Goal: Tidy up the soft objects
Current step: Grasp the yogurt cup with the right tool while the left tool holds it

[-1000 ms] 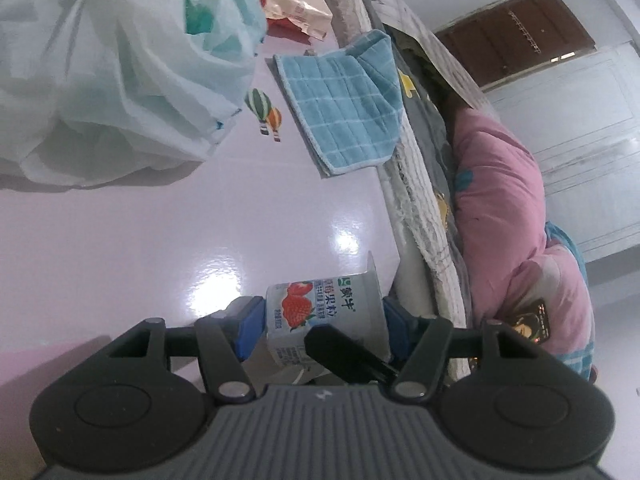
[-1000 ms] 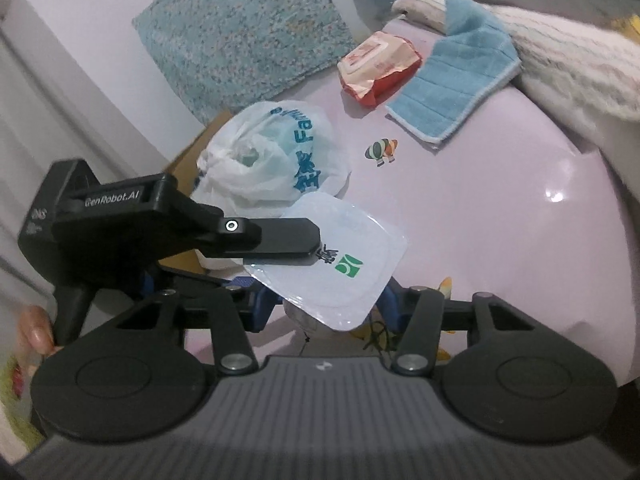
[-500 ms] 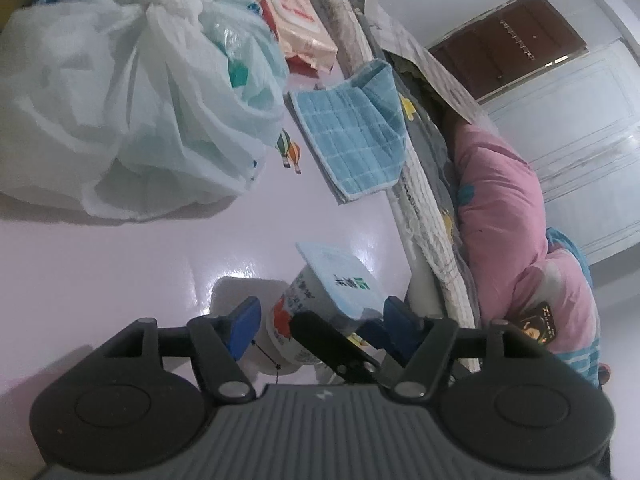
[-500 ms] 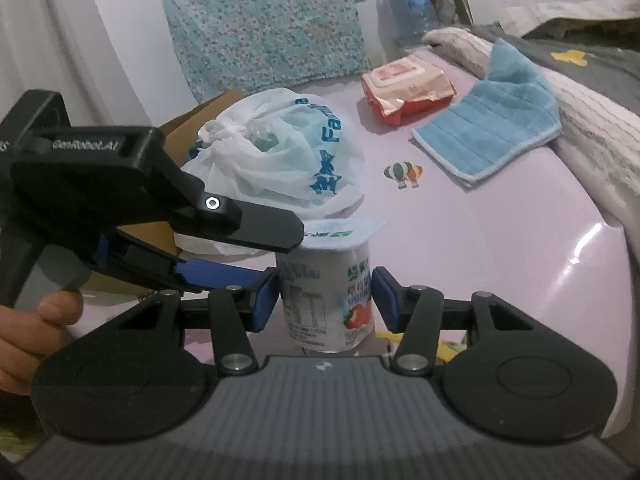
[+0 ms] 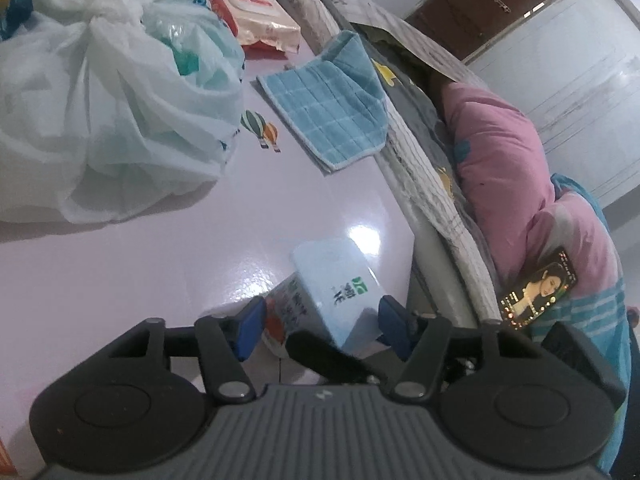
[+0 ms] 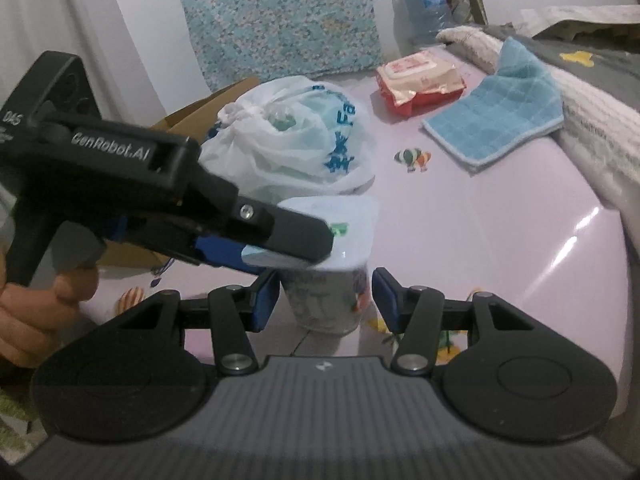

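Observation:
A white yogurt cup point(image 6: 326, 292) with a foil lid stands upright on the pink table point(image 6: 480, 232); it also shows in the left wrist view point(image 5: 320, 296). My right gripper point(image 6: 324, 300) is open, with a blue pad on each side of the cup and small gaps. My left gripper point(image 5: 322, 324) is open around the cup's top; it comes in from the left in the right wrist view point(image 6: 248, 236) and covers part of the lid.
A tied white plastic bag point(image 6: 296, 140), a folded blue cloth point(image 6: 500, 116) and a red wipes pack point(image 6: 420, 80) lie further back. A cardboard box point(image 6: 200, 116) stands behind the bag. A bed with a pink quilt point(image 5: 500, 160) borders the table.
The cup went from tilted in the air to upright on the table. Both grippers opened around it. The left gripper moved in over the lid.

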`<state>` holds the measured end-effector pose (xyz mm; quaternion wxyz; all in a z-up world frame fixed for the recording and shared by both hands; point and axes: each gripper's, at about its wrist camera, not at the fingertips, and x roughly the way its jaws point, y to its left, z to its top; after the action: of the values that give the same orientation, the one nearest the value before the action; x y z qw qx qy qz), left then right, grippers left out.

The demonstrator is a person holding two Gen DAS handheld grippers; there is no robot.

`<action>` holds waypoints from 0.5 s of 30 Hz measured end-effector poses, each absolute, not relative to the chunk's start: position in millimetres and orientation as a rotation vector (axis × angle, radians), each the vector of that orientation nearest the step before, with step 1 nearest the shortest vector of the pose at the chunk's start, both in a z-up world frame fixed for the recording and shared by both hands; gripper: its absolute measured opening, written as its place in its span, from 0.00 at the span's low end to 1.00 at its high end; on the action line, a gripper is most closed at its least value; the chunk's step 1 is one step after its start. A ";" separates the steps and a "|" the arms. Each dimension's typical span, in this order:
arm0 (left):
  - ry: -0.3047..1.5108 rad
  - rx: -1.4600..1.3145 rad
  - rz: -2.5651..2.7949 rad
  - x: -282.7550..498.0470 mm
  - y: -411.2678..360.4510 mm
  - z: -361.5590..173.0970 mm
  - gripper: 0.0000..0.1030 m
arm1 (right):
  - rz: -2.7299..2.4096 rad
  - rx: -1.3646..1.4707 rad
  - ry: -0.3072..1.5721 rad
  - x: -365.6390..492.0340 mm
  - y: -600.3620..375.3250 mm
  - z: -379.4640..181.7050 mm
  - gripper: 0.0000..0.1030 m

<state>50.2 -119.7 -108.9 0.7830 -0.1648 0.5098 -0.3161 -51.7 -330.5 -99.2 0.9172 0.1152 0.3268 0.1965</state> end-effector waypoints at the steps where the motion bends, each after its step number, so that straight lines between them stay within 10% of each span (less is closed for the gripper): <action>1: 1.099 -0.356 -0.679 50.3 -119.4 -109.0 0.58 | 0.410 0.235 0.680 -54.0 -329.9 -100.2 0.49; 15: 1.101 -0.367 -0.651 50.2 -111.5 -103.2 0.41 | 0.439 0.764 0.678 -72.2 -408.9 -116.6 0.48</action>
<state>50.2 -111.5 -103.2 0.7866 -0.1703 0.5108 -0.3022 -72.2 -408.9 -116.6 0.8496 0.3624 0.3217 0.2083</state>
